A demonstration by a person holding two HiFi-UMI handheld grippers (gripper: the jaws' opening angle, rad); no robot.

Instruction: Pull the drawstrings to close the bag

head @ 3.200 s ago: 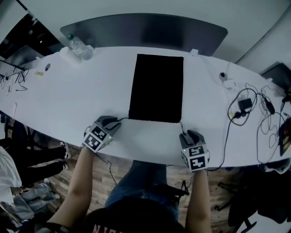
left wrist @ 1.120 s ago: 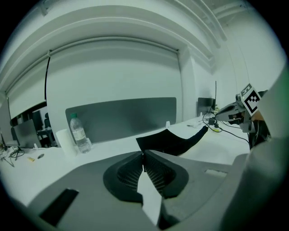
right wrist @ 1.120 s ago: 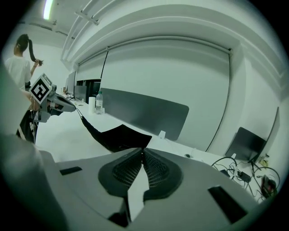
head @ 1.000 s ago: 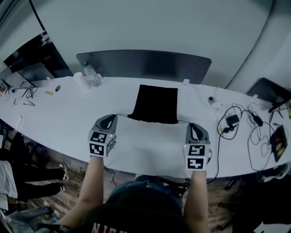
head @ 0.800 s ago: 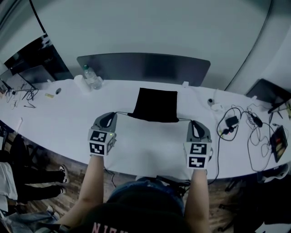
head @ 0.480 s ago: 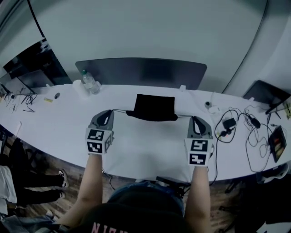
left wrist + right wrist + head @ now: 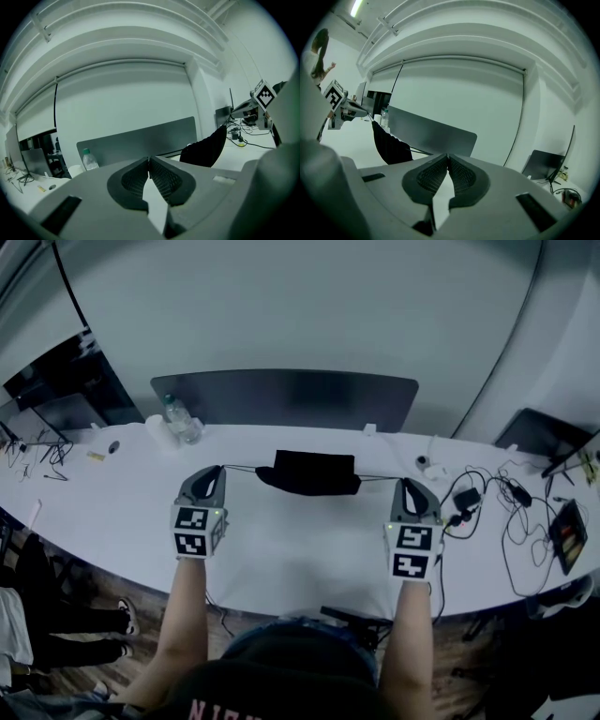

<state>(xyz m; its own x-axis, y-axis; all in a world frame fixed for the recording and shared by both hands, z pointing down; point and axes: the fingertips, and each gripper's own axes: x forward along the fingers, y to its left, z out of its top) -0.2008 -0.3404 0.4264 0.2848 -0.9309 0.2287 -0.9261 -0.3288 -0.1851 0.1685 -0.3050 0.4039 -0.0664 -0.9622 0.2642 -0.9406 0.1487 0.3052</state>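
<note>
The black drawstring bag (image 7: 309,472) hangs bunched between my two grippers above the white table (image 7: 300,554). Thin black drawstrings run taut from its two sides. My left gripper (image 7: 215,471) is shut on the left drawstring (image 7: 246,467). On the other side, my right gripper (image 7: 410,483) is shut on the right drawstring (image 7: 377,478). The left gripper view shows closed jaws (image 7: 148,161) with the bag (image 7: 206,147) off to the right. In the right gripper view the cord (image 7: 425,151) leads from the bag (image 7: 391,143) into the closed jaws (image 7: 448,159).
A water bottle (image 7: 178,418) stands at the table's back left, in front of a dark divider panel (image 7: 286,399). Cables and a charger (image 7: 487,498) sprawl on the right. A person's legs (image 7: 37,610) show below the table's left edge.
Both grippers have moved apart and away from me with the cords in them. The bag, earlier flat and long on the table, is now drawn up short and gathered between them.
</note>
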